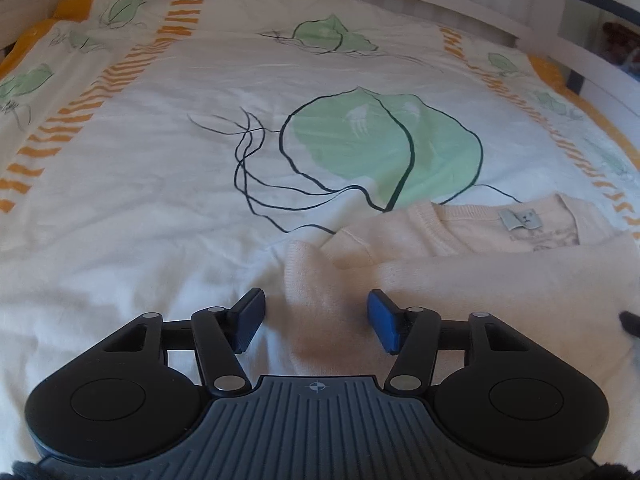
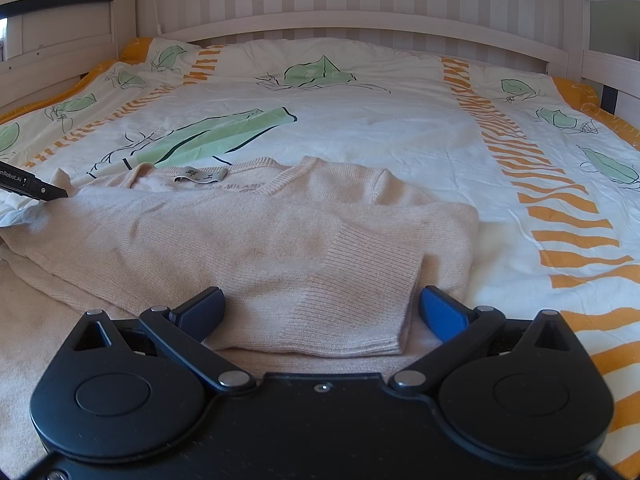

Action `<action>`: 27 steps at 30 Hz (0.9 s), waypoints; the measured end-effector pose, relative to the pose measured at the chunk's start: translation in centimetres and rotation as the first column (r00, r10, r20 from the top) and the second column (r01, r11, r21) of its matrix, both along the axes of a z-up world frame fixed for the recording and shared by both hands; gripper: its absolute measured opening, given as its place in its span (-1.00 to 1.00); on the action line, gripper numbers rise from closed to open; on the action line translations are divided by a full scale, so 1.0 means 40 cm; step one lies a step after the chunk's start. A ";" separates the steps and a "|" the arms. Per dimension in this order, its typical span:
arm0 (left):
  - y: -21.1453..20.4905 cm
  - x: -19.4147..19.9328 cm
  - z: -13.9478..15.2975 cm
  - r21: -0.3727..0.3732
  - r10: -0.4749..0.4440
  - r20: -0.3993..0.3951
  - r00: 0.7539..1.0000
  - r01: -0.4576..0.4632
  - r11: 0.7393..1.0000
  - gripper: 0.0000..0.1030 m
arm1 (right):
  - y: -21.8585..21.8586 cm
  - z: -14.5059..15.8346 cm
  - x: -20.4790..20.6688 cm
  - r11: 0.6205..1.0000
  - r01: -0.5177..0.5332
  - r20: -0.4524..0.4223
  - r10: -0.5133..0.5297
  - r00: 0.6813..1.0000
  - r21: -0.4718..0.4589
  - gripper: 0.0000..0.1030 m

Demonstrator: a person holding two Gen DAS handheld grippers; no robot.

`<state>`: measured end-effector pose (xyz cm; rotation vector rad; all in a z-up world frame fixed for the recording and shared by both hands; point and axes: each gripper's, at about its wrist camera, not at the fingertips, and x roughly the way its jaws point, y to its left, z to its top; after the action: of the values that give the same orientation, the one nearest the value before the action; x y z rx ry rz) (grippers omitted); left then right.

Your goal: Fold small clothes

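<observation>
A beige knit sweater [image 2: 240,236] lies flat on the bed, collar and grey label [image 2: 202,176] toward the headboard. One sleeve is folded across its body, with the ribbed cuff [image 2: 352,312] lying between my right gripper's blue pads. My right gripper [image 2: 320,308] is open over that cuff. In the left wrist view the sweater [image 1: 460,280] lies at the right, and its left edge [image 1: 316,312] runs between the pads of my left gripper [image 1: 316,320], which is open. The tip of the left gripper shows at the left of the right wrist view [image 2: 36,188].
The white duvet [image 1: 160,160] with green leaf prints and orange stripes covers the bed. A white wooden headboard [image 2: 360,24] and side rails [image 2: 52,60] border it. A dark object [image 1: 630,322] pokes in at the right edge of the left wrist view.
</observation>
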<state>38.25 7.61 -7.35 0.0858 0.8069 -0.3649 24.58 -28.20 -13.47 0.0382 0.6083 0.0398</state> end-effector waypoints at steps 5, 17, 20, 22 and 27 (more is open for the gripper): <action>-0.006 -0.007 0.002 -0.005 0.048 0.039 0.998 -0.048 0.999 -0.21 | 0.000 0.000 0.000 1.000 0.000 0.000 0.000 1.000 0.000 1.00; -0.017 -0.143 0.019 0.024 0.120 0.214 0.970 -0.128 0.992 -0.83 | 0.000 0.000 0.000 1.000 0.000 0.000 0.000 1.000 0.000 1.00; 0.001 -0.100 -0.020 0.111 0.198 0.170 0.965 -0.218 0.969 -0.84 | 0.000 0.000 0.000 1.000 0.000 0.000 0.000 1.000 -0.001 1.00; 0.021 -0.080 -0.032 0.095 0.235 0.159 0.959 -0.252 0.963 -0.83 | 0.000 0.000 0.000 1.000 0.000 0.000 0.000 1.000 0.000 1.00; 0.027 -0.071 -0.001 0.074 0.272 0.153 0.950 -0.285 0.956 -0.82 | 0.000 0.001 -0.001 1.000 0.000 0.000 0.000 1.000 0.000 1.00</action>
<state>35.43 8.69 -7.37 0.0839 0.6844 -0.0511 24.55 -28.22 -13.45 0.0379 0.6082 0.0402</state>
